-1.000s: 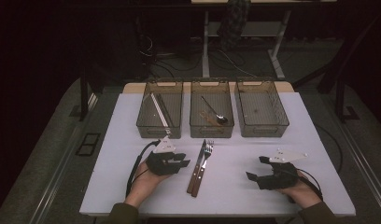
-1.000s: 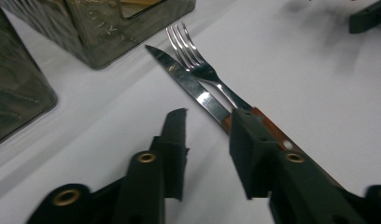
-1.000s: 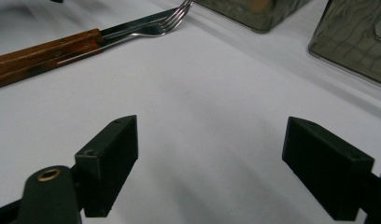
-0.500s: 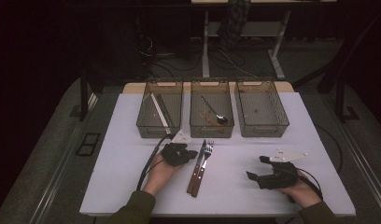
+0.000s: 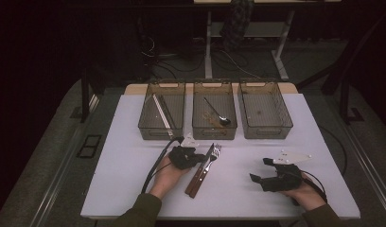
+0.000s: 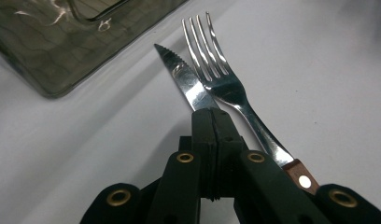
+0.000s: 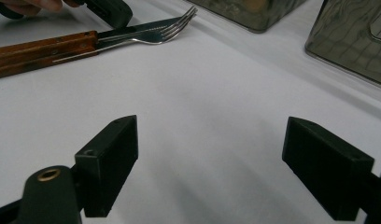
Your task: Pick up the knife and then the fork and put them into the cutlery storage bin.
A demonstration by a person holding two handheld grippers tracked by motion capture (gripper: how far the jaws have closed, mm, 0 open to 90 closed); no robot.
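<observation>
At the lower right of the high view, the black right gripper (image 5: 261,173) rests on the white table (image 5: 134,156) with its jaws wide apart and nothing between them. Left of centre, the black left gripper (image 5: 200,157) has its jaws pressed together on the blade of the wooden-handled steak knife (image 6: 186,84), having just closed. The wooden-handled steel fork (image 6: 226,84) lies touching the knife. Farther up stand three smoky transparent plastic bins (image 5: 213,116) in a row.

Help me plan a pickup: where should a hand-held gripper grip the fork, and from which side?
Probably the fork's bare metal neck, from above and its right side: it lies flat, and the knife hugs its left.
</observation>
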